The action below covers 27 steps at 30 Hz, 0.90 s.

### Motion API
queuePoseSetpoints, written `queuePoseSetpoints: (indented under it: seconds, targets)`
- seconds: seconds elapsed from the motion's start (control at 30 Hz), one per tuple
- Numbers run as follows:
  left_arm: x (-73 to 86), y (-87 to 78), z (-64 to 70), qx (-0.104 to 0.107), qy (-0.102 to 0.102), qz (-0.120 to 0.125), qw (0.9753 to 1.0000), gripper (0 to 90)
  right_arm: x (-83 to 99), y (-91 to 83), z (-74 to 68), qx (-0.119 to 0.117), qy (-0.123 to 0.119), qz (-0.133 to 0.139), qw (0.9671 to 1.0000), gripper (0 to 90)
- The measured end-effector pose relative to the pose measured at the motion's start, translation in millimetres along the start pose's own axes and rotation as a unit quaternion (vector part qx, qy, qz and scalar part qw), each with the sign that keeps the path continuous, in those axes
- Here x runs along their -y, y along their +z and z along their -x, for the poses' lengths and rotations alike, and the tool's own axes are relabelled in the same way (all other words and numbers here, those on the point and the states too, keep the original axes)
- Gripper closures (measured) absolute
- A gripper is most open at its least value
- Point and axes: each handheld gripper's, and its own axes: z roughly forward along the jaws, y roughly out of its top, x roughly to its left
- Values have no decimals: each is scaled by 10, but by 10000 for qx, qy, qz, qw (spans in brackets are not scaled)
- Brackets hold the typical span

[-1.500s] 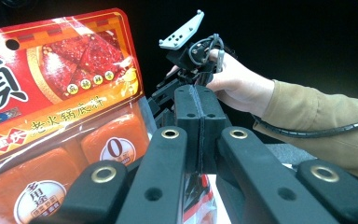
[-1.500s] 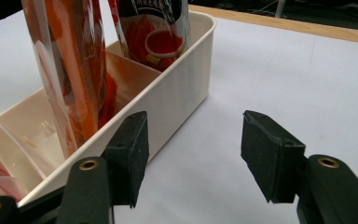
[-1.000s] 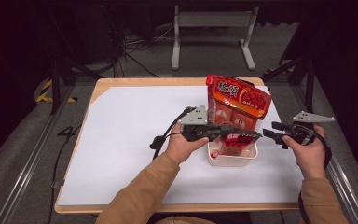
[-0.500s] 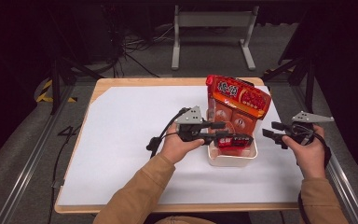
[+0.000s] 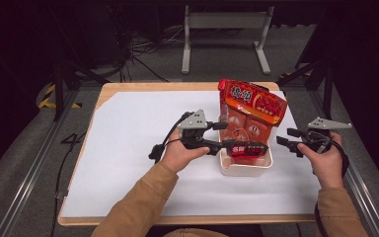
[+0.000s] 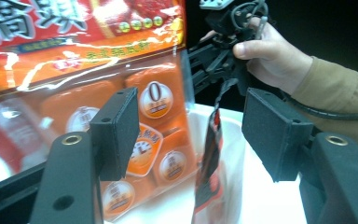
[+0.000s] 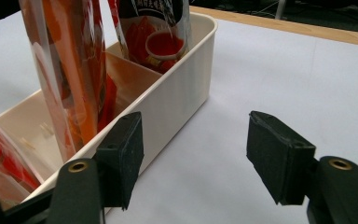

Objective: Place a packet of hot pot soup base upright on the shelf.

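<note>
A white divided bin stands on the table's right half. A tall red and orange snack bag stands in its far part and leans right. A smaller red packet stands on edge in the near part. My left gripper is open at the bin's left side, its jaws pointing at the small packet. In the left gripper view the packet's thin edge stands just ahead of my open left gripper, beside the big bag. My right gripper is open to the right of the bin, holding nothing.
White paper covers the wooden table. In the right gripper view the bin wall lies just left of my open right gripper, with bare paper ahead. Dark floor, cables and a metal stand lie beyond the table.
My left gripper has drawn back to the left from over the bin, and the small red packet stays standing in the bin. The right gripper has held still.
</note>
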Motion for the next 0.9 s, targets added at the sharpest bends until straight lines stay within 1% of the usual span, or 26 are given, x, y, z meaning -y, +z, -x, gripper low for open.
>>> queuePoseSetpoints:
  seconds: [0.03, 0.1, 0.17, 0.23, 0.3, 0.37, 0.47, 0.5, 0.53, 0.57, 0.6, 0.63, 0.67, 0.7, 0.77, 0.8, 0.83, 0.9]
  targets:
    - [-6, -44, -18, -85, -29, -84, 9999, 362, -2, 0, 0, 5, 7, 3, 10000, 363]
    - [-9, -100, -34, -199, -44, -146, 9997, 349, -6, -1, -2, 2, 7, 28, 10000, 355]
    - [-2, -176, -47, -364, -107, -290, 9989, 344, -6, -1, -1, -3, -9, 56, 10000, 347]
    - [1, -241, -46, -478, -76, -367, 9982, 337, -4, 2, 0, -16, -52, 82, 10000, 336]
    - [3, -324, -44, -600, -105, -407, 9973, 327, -6, 5, -5, -31, -82, 105, 9999, 328]
    - [5, -419, -45, -672, -59, -405, 9969, 309, -11, 7, -12, -37, -113, 133, 9998, 324]
    - [19, -582, -35, -830, -59, -430, 9956, 291, -16, 6, -25, -57, -166, 171, 9997, 316]
    - [27, -633, -33, -894, -63, -449, 9950, 291, -15, 7, -26, -53, -174, 175, 9997, 313]
    - [40, -694, -30, -1001, -41, -515, 9936, 291, -13, 8, -26, -46, -186, 179, 9997, 311]
    - [40, -694, -30, -1001, -41, -515, 9936, 290, -13, 8, -26, -46, -186, 179, 9997, 311]
    - [57, -751, -25, -1095, 1, -612, 9921, 290, -8, 10, -28, -42, -189, 177, 9997, 308]
    - [79, -804, -13, -1156, -63, -683, 9909, 287, -4, 11, -28, -41, -216, 168, 9996, 306]
    - [97, -851, -10, -1191, -84, -704, 9903, 281, 0, 13, -31, -43, -213, 173, 9996, 305]
    - [115, -901, -12, -1219, -73, -700, 9901, 275, 2, 13, -30, -42, -220, 173, 9996, 304]
    - [160, -1005, -5, -1286, -155, -658, 9894, 268, 4, 10, -32, -45, -243, 196, 9995, 302]
    - [179, -1054, -9, -1315, -139, -654, 9891, 266, 5, 10, -33, -42, -252, 205, 9995, 300]
    - [200, -1098, -10, -1350, -177, -640, 9886, 264, 8, 12, -37, -46, -250, 211, 9995, 298]
    - [251, -1200, -12, -1436, -250, -662, 9871, 256, 15, 27, -46, -69, -269, 214, 9994, 297]
